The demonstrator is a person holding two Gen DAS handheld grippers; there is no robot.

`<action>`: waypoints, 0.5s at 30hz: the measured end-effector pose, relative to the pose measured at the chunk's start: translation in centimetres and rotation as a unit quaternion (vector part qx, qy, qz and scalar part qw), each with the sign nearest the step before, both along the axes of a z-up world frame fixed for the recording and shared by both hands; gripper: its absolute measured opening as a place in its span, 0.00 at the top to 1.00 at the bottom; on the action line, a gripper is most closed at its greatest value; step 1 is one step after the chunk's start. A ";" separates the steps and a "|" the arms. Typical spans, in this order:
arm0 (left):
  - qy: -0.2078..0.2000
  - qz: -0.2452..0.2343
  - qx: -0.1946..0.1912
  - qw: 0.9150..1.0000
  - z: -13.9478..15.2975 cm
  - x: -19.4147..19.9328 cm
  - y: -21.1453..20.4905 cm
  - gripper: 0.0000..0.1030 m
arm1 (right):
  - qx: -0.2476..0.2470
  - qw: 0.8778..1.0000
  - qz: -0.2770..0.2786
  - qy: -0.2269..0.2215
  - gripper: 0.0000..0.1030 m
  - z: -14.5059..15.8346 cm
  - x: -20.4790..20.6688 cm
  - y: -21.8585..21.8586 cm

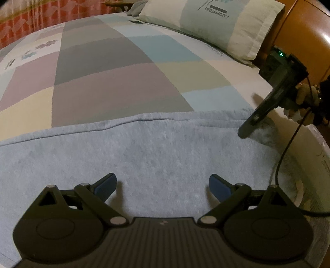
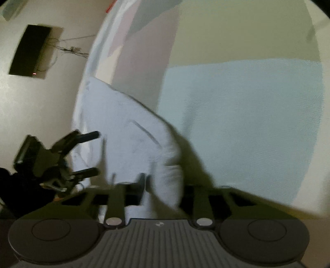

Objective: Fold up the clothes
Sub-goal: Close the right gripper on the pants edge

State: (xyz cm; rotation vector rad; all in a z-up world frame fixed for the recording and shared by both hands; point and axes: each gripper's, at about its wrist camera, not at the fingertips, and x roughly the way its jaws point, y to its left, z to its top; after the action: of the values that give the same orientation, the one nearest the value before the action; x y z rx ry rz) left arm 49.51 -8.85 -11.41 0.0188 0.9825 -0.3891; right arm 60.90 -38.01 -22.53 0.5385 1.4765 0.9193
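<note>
Fabric first: a light blue garment (image 1: pixel 144 148) lies spread flat across the near part of your bed, on the patchwork bedsheet (image 1: pixel 107 68) of grey, mauve, cream and blue blocks. Its far edge runs straight across the left wrist view, with a low ridge along it.

Your left gripper (image 1: pixel 162 186) hovers over the middle of the cloth with its fingers spread wide; the blue pads (image 1: pixel 104 186) hold nothing, and bare fabric shows between them.

Your right gripper (image 1: pixel 244 133) comes in at the garment's right corner, near the mattress edge. In its own view the fingers sit close together on a bunched fold of the light blue cloth (image 2: pixel 163 179), which rises up between them, so it is clamped on the garment. That view is blurred, and the exact contact is hard to read.

Beyond the cloth, a pillow (image 1: pixel 214 22) printed DREAMCITY rests against the wooden headboard (image 1: pixel 305 35), well apart from the garment. A red patterned curtain (image 1: pixel 31 18) hangs past the far side of the bed.
</note>
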 end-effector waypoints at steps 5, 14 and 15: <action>-0.004 -0.017 0.007 1.000 -0.1 -0.2 -0.6 0.07 | -0.033 0.999 -0.003 -0.039 0.90 1.3 -1.0 0.9; -0.014 -0.072 0.058 0.996 0.5 -1.4 -0.8 0.09 | -0.140 0.975 0.023 -0.173 0.87 6.0 -4.5 3.8; -0.017 -0.081 0.065 0.994 0.6 -1.6 -0.9 0.11 | -0.146 0.972 0.024 -0.181 0.87 6.4 -4.9 4.1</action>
State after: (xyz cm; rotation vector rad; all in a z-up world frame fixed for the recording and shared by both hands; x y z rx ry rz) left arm 47.87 -9.72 -10.79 0.2242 0.9752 -0.4722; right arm 55.96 -33.90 -16.13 0.1105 1.2629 0.7712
